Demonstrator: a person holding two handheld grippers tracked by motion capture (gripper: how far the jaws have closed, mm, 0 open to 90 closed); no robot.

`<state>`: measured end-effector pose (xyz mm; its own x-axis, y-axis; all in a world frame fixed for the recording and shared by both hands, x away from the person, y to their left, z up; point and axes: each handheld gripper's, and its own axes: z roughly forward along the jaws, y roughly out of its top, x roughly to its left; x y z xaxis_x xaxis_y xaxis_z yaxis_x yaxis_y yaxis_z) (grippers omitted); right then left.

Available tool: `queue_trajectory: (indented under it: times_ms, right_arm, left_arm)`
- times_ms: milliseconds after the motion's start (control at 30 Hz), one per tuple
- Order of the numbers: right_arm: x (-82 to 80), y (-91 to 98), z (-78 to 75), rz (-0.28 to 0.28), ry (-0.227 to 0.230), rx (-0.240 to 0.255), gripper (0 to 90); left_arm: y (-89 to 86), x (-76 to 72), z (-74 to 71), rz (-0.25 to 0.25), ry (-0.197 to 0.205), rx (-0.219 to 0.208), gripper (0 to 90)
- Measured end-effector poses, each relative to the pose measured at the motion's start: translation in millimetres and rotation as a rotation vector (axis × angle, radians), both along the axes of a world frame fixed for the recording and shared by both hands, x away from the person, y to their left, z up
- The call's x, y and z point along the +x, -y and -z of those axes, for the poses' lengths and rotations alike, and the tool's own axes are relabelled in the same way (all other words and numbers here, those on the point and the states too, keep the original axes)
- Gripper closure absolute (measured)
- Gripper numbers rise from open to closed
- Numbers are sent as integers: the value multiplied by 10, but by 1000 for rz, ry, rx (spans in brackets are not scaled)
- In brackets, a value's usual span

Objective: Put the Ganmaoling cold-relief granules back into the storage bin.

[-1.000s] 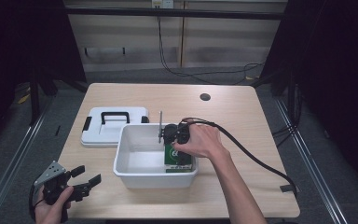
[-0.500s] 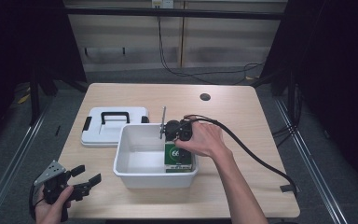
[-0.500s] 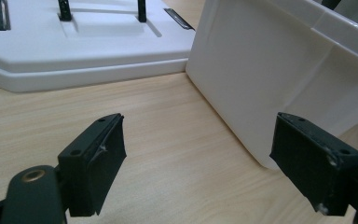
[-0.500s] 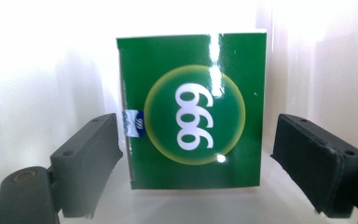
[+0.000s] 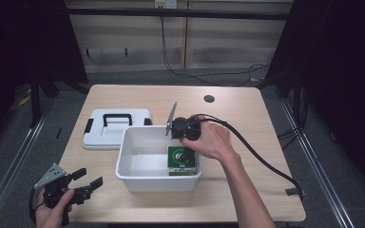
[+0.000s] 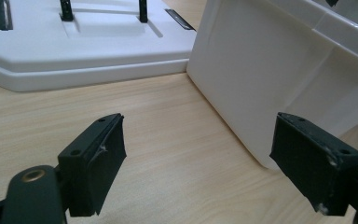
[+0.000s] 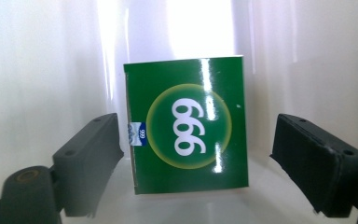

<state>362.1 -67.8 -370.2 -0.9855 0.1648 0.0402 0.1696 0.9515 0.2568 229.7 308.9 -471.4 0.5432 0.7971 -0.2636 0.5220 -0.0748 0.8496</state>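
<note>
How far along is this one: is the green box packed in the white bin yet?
Done: the green box lies inside the white bin. In hand: the right claw is over it with jaws open on either side, not gripping. Left: the lid lies beside the bin, not fitted; the left claw waits open near the table's front edge.

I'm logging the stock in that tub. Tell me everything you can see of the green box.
The glossy green cardboard box carries a yellow-ringed circle with white "999" and a small blue-white label at one edge. It lies in the white plastic tub, by its right wall. The right tongs stand open on either side of it, not touching.
</note>
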Motion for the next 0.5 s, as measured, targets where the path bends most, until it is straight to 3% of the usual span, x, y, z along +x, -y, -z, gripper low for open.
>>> queue_trajectory:
  times_ms: [100,233,400,500]
  right_arm:
    - [-16,84,-35,40,30,22,154]
    - [-56,229,-68,59,25,92,160]
    - [-106,317,-95,103,17,142,162]
    - [-140,391,-130,104,28,203,162]
  left_arm:
    - [7,-1,2,0,-4,-1,172]
    - [17,1,5,-6,-5,-4,172]
    - [13,1,8,-3,-8,5,172]
    - [12,4,10,-4,-9,5,172]
